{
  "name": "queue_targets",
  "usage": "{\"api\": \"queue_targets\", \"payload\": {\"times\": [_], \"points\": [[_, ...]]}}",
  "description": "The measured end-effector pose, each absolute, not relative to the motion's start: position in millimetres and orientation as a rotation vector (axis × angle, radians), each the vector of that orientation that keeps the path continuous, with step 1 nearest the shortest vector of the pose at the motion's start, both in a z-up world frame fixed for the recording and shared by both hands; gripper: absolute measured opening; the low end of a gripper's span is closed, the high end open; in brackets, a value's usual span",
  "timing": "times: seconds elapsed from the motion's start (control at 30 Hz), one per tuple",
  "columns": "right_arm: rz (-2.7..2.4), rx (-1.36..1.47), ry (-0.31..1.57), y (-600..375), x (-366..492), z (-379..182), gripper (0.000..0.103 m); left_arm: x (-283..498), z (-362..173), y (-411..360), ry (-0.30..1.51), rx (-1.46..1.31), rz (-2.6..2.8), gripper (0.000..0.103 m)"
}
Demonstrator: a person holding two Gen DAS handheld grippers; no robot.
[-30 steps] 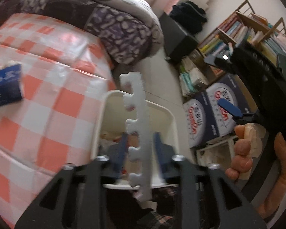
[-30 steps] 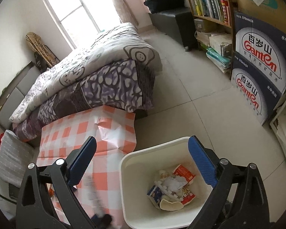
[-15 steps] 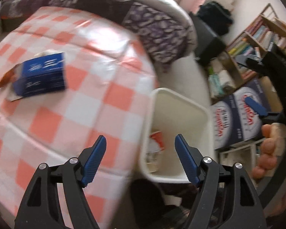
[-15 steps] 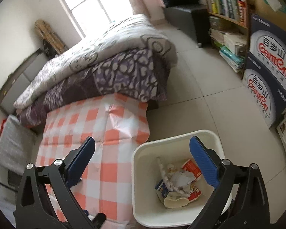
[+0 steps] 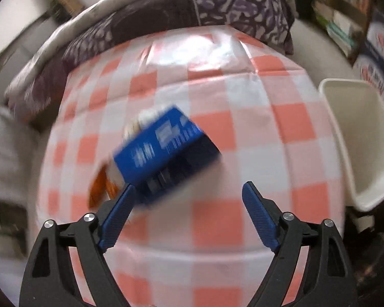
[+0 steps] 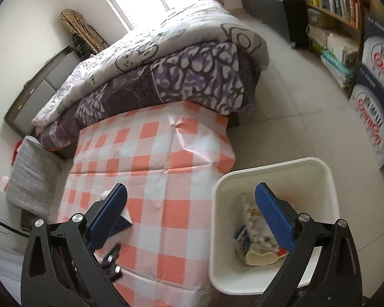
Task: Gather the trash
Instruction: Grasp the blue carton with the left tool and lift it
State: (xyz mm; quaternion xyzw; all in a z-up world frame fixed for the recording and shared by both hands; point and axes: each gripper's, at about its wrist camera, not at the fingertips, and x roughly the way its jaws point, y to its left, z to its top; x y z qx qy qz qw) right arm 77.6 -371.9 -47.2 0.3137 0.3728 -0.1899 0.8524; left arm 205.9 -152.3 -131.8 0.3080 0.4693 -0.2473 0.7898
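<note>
The left gripper [image 5: 188, 190] has just been opening; its jaws stand wide with nothing pressed between them. A blurred blue box [image 5: 163, 151] lies on the checked cloth [image 5: 243, 133], its near corner at the left pad, contact unclear. The right gripper [image 6: 190, 204] gapes empty above the bin [image 6: 274, 168], whose trash [image 6: 253, 238] its finger partly hides.

1 blue box [image 5: 163, 151] on the checked tablecloth [image 5: 243, 138], 1 white bin [image 6: 274, 220], 2 printed cartons [image 6: 376, 97] stacked by the bookshelf [image 6: 330, 7].
</note>
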Motion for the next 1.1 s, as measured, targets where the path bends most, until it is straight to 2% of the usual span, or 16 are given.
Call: {"api": "queue_targets", "payload": {"times": [0.17,0.3,0.5,0.57,0.73,0.8,0.87,1.1], "points": [[-0.368,0.736,0.790,-375,89,-47,0.096,256,-154,-176,1.077,0.765,-0.568,0.087],[-0.349,0.744,0.799,-374,93,-47,0.096,258,-182,-187,1.104,0.892,-0.590,0.091],[-0.333,0.783,0.814,-375,93,-51,0.096,233,-180,-158,1.204,0.835,-0.561,0.079],[-0.330,0.784,0.808,-373,91,-51,0.096,215,-179,-144,1.268,0.760,-0.578,0.079],[-0.308,0.793,0.819,-368,90,-52,0.096,184,-154,-115,1.279,0.687,-0.630,0.079],[-0.285,0.794,0.829,-363,92,-52,0.096,184,-141,-107,1.263,0.688,-0.628,0.083],[-0.280,0.771,0.824,-358,93,-48,0.096,185,-133,-104,1.248,0.736,-0.640,0.090],[-0.272,0.800,0.828,-365,96,-49,0.096,161,-152,-126,1.135,1.216,-0.775,0.094]]}}
